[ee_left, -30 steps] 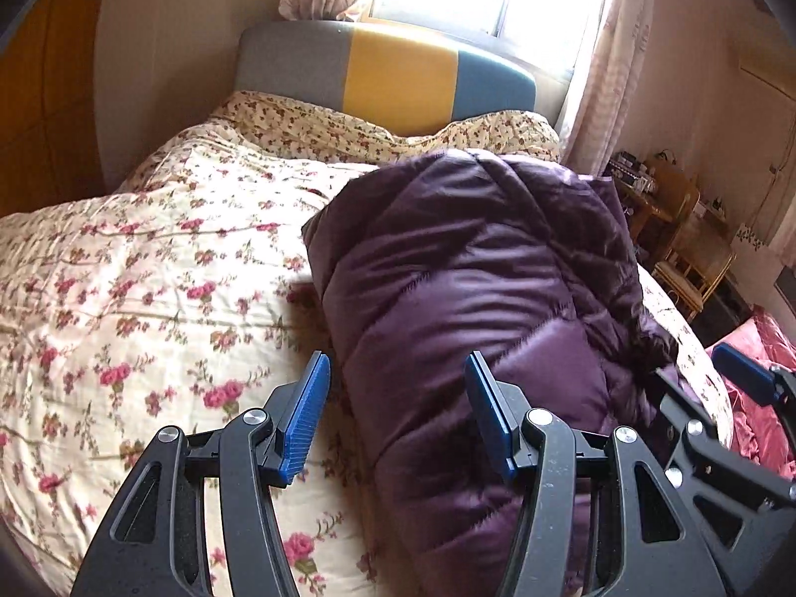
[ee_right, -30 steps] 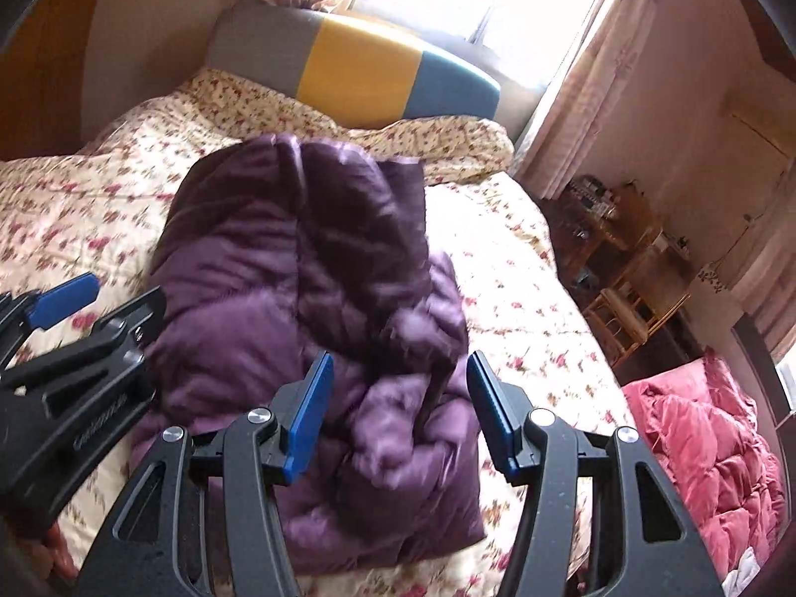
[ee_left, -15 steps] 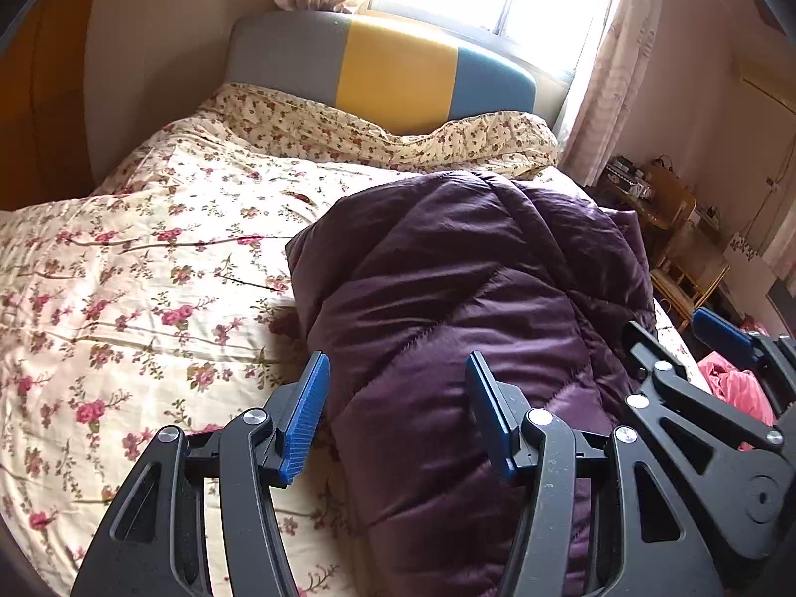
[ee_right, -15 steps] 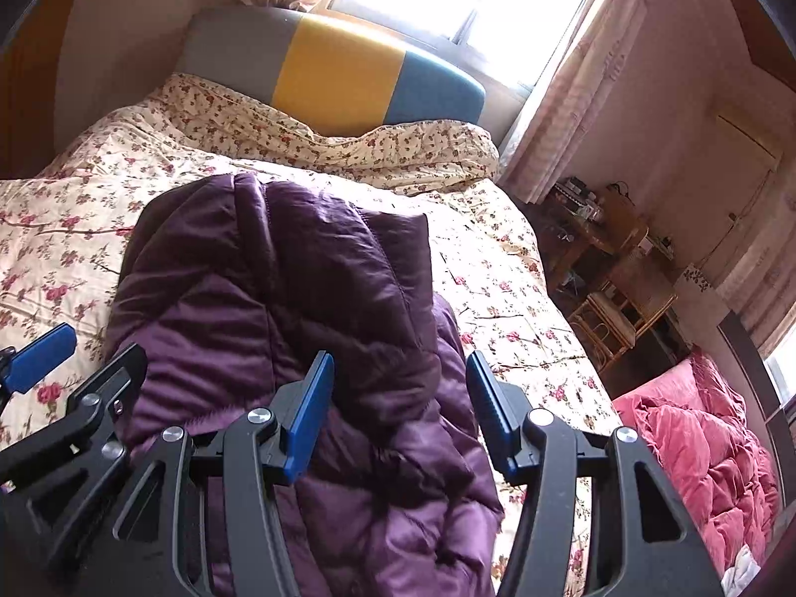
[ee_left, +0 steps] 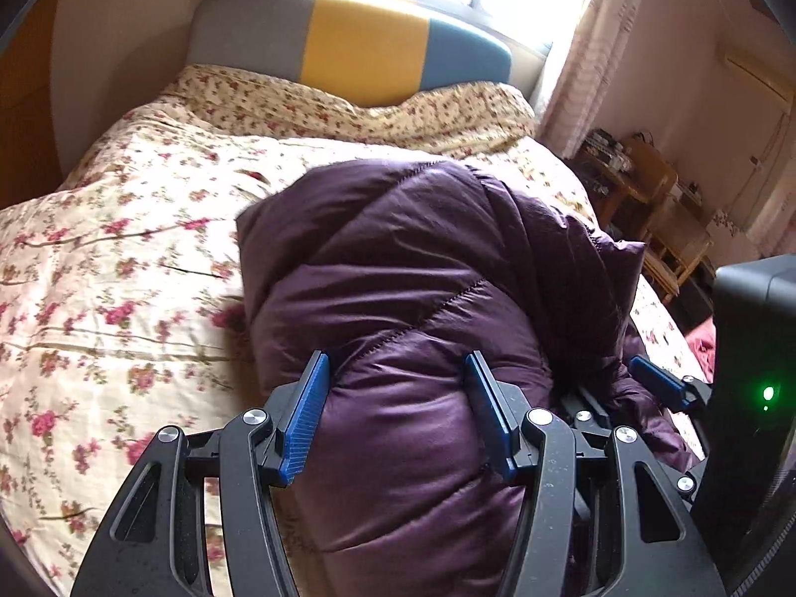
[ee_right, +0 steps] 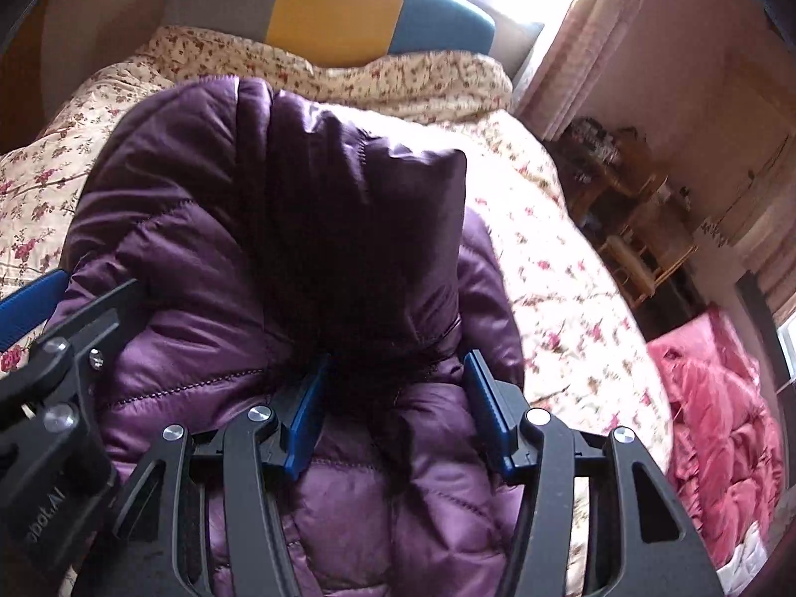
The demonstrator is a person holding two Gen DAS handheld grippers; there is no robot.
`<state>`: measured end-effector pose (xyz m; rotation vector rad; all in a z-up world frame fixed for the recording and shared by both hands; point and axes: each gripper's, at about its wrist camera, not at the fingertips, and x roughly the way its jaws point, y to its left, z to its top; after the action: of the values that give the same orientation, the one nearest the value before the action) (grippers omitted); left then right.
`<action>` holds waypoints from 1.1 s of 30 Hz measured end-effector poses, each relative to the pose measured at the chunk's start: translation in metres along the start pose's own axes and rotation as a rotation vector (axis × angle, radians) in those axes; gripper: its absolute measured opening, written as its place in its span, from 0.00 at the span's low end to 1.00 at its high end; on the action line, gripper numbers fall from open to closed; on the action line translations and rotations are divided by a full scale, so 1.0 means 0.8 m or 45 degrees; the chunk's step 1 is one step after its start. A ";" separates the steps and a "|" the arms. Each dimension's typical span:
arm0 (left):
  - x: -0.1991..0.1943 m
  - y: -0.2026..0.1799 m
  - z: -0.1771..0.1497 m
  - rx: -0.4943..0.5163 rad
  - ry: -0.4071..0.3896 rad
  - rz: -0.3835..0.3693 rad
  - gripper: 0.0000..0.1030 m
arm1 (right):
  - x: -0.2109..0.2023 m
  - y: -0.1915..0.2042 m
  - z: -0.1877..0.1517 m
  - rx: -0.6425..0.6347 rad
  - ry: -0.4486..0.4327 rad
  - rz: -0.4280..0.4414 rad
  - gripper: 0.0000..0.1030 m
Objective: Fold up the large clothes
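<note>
A purple quilted down jacket [ee_left: 398,268] lies bundled on the floral bed cover [ee_left: 114,268]; it also fills the right wrist view [ee_right: 209,229]. My left gripper [ee_left: 398,413] is open, its blue pads straddling the near bulge of the jacket and pressing into it. My right gripper [ee_right: 393,408] is open, its pads either side of a dark fold at the jacket's near end. The right gripper's blue fingertip [ee_left: 656,378] shows in the left view on the jacket's right side. The left gripper shows at the left edge of the right wrist view [ee_right: 30,308].
A grey, yellow and blue headboard [ee_left: 358,45] stands at the bed's far end under a bright window. Wooden chairs and a small table [ee_left: 642,184] stand to the right of the bed. A pink quilt [ee_right: 716,428] lies on the floor, right.
Both grippers moved forward and down onto the jacket, closer together. The jacket now fills the space between each pair of pads. Both stay open.
</note>
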<state>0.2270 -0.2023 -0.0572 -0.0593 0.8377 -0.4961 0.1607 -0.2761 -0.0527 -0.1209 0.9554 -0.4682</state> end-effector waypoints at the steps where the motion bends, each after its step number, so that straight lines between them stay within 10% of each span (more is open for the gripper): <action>1: 0.006 -0.003 -0.003 0.011 0.013 -0.003 0.54 | 0.004 -0.001 -0.002 0.004 0.008 0.006 0.50; 17: 0.048 -0.022 -0.030 0.076 0.064 0.033 0.55 | 0.036 -0.034 -0.026 0.101 0.001 0.110 0.53; 23: 0.021 -0.018 -0.027 0.045 0.026 0.024 0.64 | 0.015 -0.058 -0.025 0.164 -0.036 0.091 0.84; 33: -0.029 0.038 -0.052 -0.159 -0.005 -0.010 0.85 | 0.015 -0.093 -0.037 0.260 0.038 0.271 0.92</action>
<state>0.1961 -0.1591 -0.0767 -0.1786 0.8642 -0.4503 0.1176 -0.3450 -0.0562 0.1717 0.9326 -0.3690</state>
